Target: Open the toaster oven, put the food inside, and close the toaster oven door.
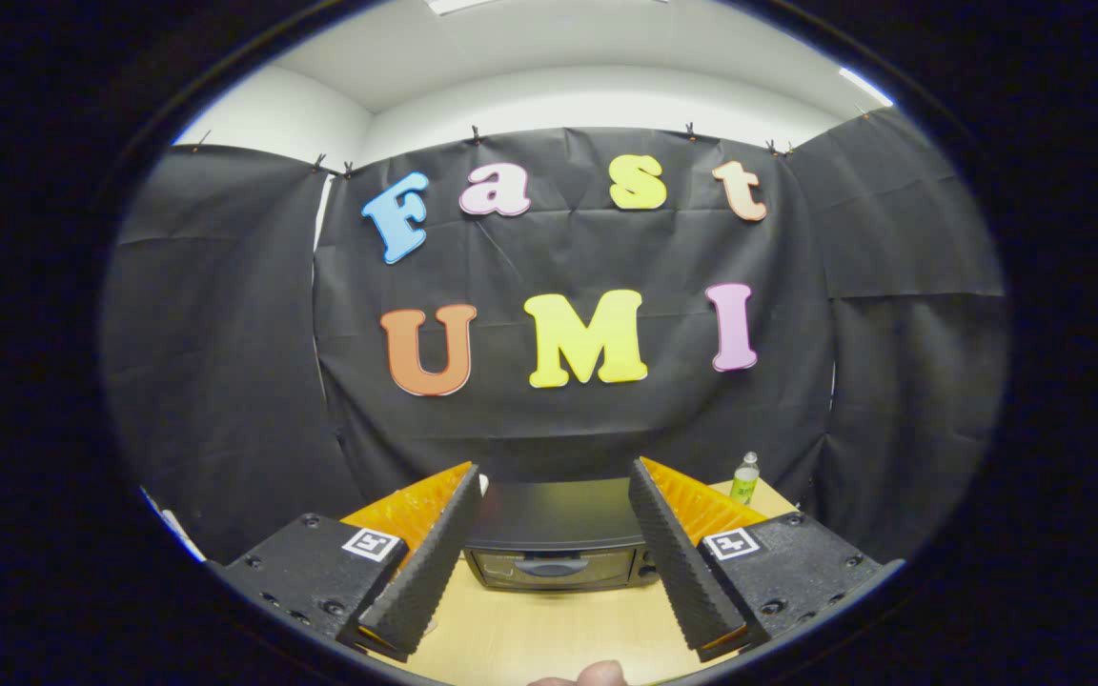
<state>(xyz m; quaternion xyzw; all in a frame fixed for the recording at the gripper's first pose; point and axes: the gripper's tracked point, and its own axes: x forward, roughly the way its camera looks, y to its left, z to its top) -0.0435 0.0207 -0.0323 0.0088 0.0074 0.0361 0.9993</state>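
Low in the frame, the gripper (554,534) has its fingers spread wide with nothing between them. Beyond them, at lower centre, the toaster oven (557,543) sits on the wooden table (530,638), door closed. A small bottle (745,478) stands toward the lower right.

The toaster oven (554,538) has a dark, smooth casing with a dull sheen on its top; its door looks like glossy glass behind a smooth bar handle. It stands on a bench (549,638) of pale wood-look board, smooth and matt. The gripper (554,548) holds its fingers wide apart with nothing between them; their inner faces are ribbed and rough-looking, and the blocks behind them are matt, grainy plastic carrying small paper-like printed tags. Near the bench's far corner stands a clear plastic bottle (745,478). The booth wall (225,362) is matt cloth, creased.
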